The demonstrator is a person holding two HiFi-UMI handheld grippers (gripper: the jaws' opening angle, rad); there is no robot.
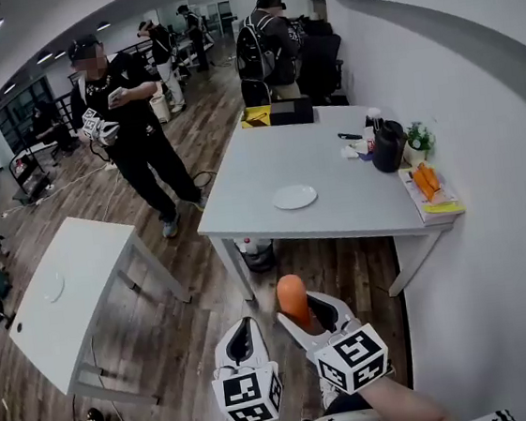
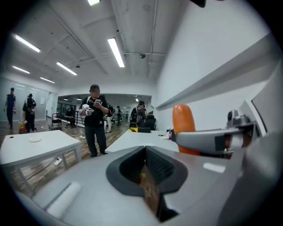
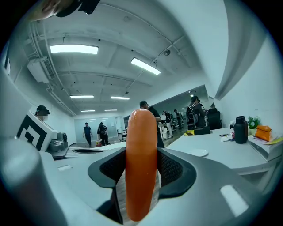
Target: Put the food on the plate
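Note:
My right gripper [image 1: 300,312] is shut on an orange sausage-shaped piece of food [image 1: 293,298], held upright between the jaws. In the right gripper view the food [image 3: 141,167] fills the gap between the dark pads. The white plate [image 1: 294,196] lies empty on the grey table [image 1: 339,215], well ahead of both grippers, and shows small in the right gripper view as the plate [image 3: 197,152]. My left gripper [image 1: 245,328] hangs just left of the right one, shut with nothing in it. From the left gripper view the food [image 2: 183,123] shows at the right.
A black jug [image 1: 388,146], a small plant [image 1: 417,137] and orange items on books [image 1: 427,182] stand along the table's wall side. A person in black [image 1: 131,125] stands left of the table. A white table [image 1: 80,263] is at the left. The wall closes the right.

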